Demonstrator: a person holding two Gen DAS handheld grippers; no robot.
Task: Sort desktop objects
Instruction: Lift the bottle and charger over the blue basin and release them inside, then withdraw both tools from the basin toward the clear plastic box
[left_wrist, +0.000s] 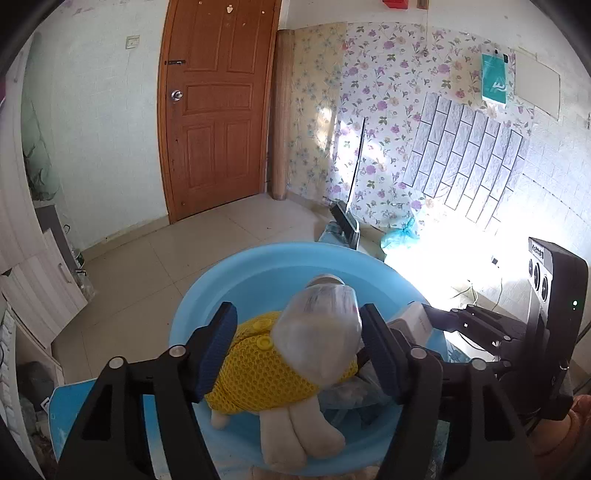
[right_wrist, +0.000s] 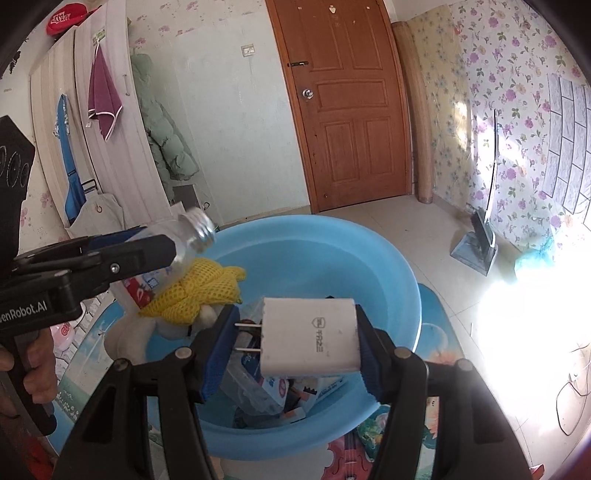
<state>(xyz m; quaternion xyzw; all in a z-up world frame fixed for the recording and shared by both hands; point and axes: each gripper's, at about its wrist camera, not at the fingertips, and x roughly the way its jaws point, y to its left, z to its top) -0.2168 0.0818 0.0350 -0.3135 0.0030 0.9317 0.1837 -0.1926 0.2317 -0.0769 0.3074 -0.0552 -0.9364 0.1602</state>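
Over basin (right_wrist: 388, 266): charger (right_wrist: 310, 336) btwn jaws.

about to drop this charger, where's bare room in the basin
Bare floor lies along the far wall of the blue basin. The near side is crowded: packets under the charger, and the plush toy at left.

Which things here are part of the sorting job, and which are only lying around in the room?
Job:
- blue basin
- white charger, in right hand-held gripper
- clear bottle, in left hand-held gripper
- plush toy

Lying about:
- maroon towel
- green coat
- red cap
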